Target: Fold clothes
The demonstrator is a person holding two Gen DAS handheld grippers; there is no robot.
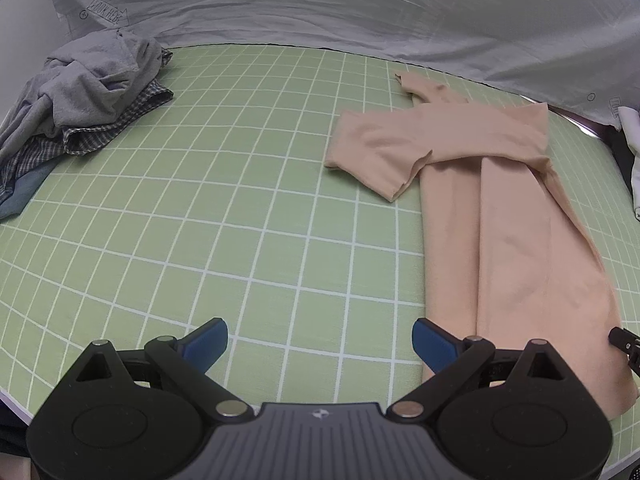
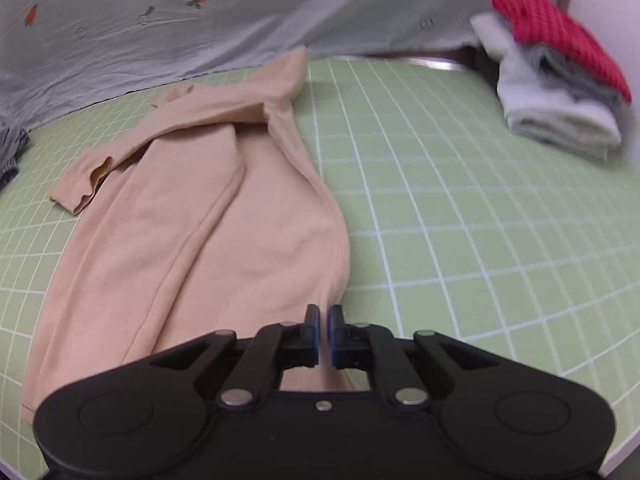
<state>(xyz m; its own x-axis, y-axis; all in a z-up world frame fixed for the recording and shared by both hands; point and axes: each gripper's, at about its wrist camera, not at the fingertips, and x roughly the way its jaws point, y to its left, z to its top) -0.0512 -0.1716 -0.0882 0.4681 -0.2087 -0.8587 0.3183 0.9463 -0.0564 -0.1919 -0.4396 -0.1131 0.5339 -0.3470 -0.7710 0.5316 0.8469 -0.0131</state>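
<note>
— Where does your left wrist camera sit?

— Low over the green grid mat (image 1: 240,200), looking forward along your left gripper (image 1: 320,342) toward the grey sheet (image 1: 320,12) at the far edge. The unfolded pile (image 1: 92,92) lies far left, the peach shirt (image 1: 508,216) to the right.

— And your right wrist camera?

— Closer in, just above the shirt's (image 2: 192,224) near hem, facing the same grey sheet (image 2: 200,32) past your right gripper (image 2: 324,334), with the folded stack (image 2: 560,88) far right.

— What do both views share?

— The shirt, the mat (image 2: 460,208) and the carrot-print sheet; the right gripper's tip shows at the left view's right edge.
</note>
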